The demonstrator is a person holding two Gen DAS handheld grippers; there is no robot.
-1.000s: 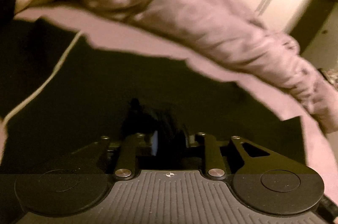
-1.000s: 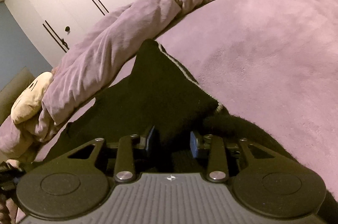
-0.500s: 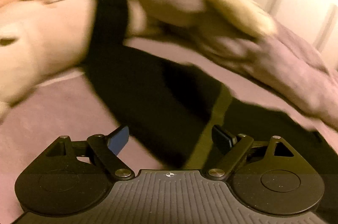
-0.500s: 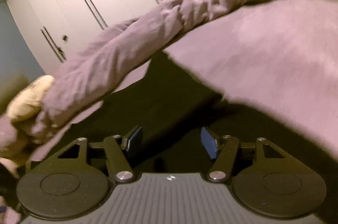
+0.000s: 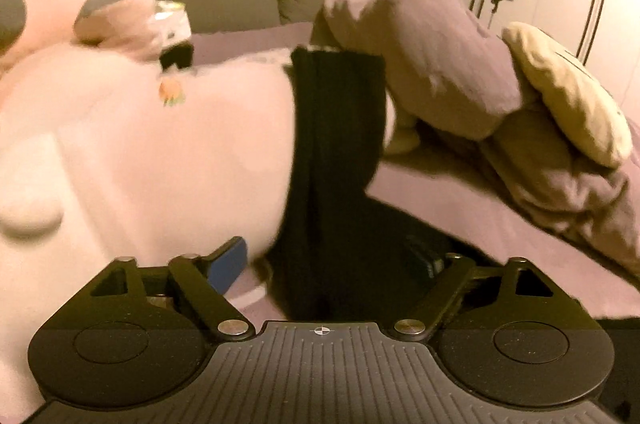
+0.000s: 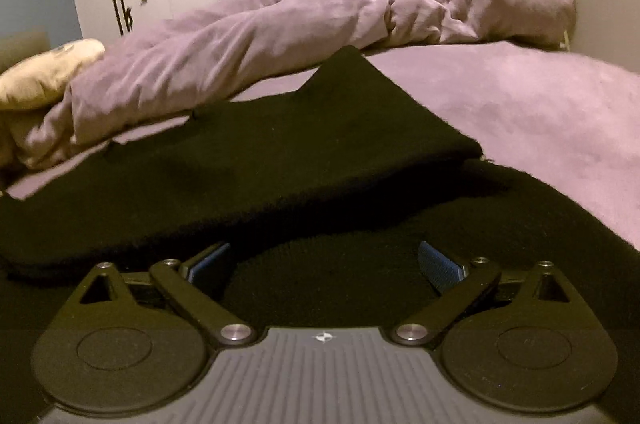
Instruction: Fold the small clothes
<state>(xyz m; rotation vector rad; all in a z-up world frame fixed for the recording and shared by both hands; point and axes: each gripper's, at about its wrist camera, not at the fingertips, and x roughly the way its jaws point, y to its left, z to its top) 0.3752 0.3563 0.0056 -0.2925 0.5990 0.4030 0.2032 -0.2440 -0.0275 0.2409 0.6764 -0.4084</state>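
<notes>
Both claws have let go within the last second. A second ago the black knitted garment was pinched in each; now the right gripper is seen spread wide and opening further, cloth lying beneath it but not pressed by the pads. The left gripper is also apart, narrowing slightly, its view swung toward the large pink plush toy. A fold is judged to have been laid down.

The garment is spread on the purple fleece bedcover, beside the rumpled purple duvet. Its long axis is seen running across the right view, with a narrow ribbed sleeve stretched away up over the toy.
</notes>
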